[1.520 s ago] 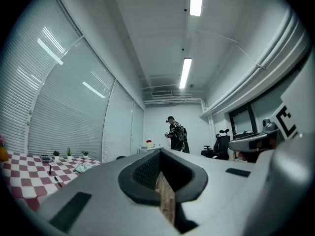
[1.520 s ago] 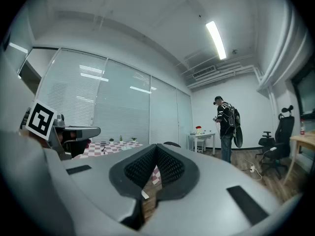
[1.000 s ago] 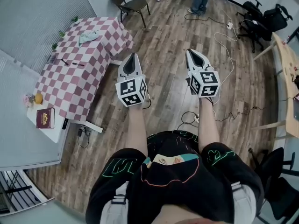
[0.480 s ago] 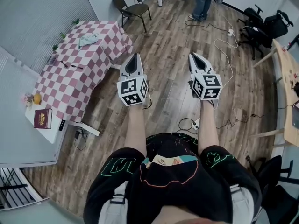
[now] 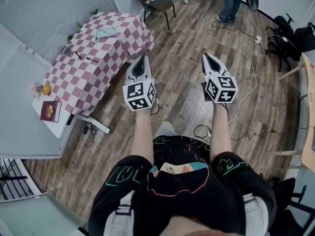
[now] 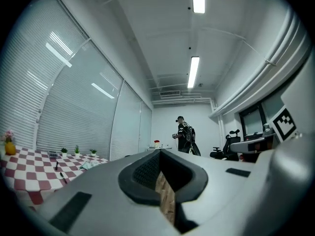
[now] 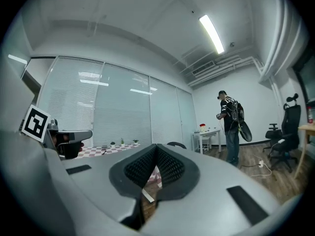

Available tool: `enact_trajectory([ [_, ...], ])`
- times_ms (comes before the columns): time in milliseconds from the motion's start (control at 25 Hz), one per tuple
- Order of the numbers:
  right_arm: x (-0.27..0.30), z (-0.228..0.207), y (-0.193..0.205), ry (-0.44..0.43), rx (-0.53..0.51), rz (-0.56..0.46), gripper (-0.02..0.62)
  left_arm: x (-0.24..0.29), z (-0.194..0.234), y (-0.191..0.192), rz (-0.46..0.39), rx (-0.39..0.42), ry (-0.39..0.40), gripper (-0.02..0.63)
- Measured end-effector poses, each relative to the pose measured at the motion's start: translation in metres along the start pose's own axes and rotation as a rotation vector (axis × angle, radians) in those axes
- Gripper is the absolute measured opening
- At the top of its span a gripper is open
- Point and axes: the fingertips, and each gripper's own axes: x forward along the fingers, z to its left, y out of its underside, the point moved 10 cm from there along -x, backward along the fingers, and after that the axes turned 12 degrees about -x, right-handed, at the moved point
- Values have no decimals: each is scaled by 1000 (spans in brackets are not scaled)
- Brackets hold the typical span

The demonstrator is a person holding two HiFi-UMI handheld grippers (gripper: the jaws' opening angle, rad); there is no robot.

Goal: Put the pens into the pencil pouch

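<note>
The wooden floor (image 5: 179, 43) fills most of the head view. At the upper left stands the checkered tabletop (image 5: 123, 41), well apart from the wearer, whose legs fill the bottom centre. A dark chair (image 5: 156, 1) sits at the top edge just beyond the tabletop, and another person (image 5: 231, 1) stands at the upper right.

In mid-frame the left hand-held gripper (image 5: 141, 59) and the right hand-held gripper (image 5: 206, 57) are held out over the floor, side by side. Each one's own view shows its jaws together with nothing between them.

A pale, crumpled item at the far end of the tabletop is probably the pencil pouch (image 5: 107, 32). Nearer the middle lie two dark pens (image 5: 78, 55), close to each other and apart from the pouch. They are too small to make out further.

By my reading the task proper has not begun, and this is the approach. The next move calls for getting to the tabletop's edge, spreading one set of jaws and lining them up across a pen. The other hand-held gripper could steady the pouch.
</note>
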Motion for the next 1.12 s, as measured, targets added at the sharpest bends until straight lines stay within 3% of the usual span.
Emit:
enact_trajectory([
  [200, 40, 14, 21, -29, 39, 38, 3, 20, 35, 17, 36, -43, -30, -2],
  [520, 120, -21, 56, 56, 61, 150, 3, 128, 72, 52, 106, -128, 26, -1],
  [720, 183, -32, 39, 77, 69, 153, 3, 185, 102, 45, 109, -164, 47, 0],
  [1120, 330, 5, 26, -6, 5, 221, 3, 261, 202, 36, 56, -252, -17, -1],
])
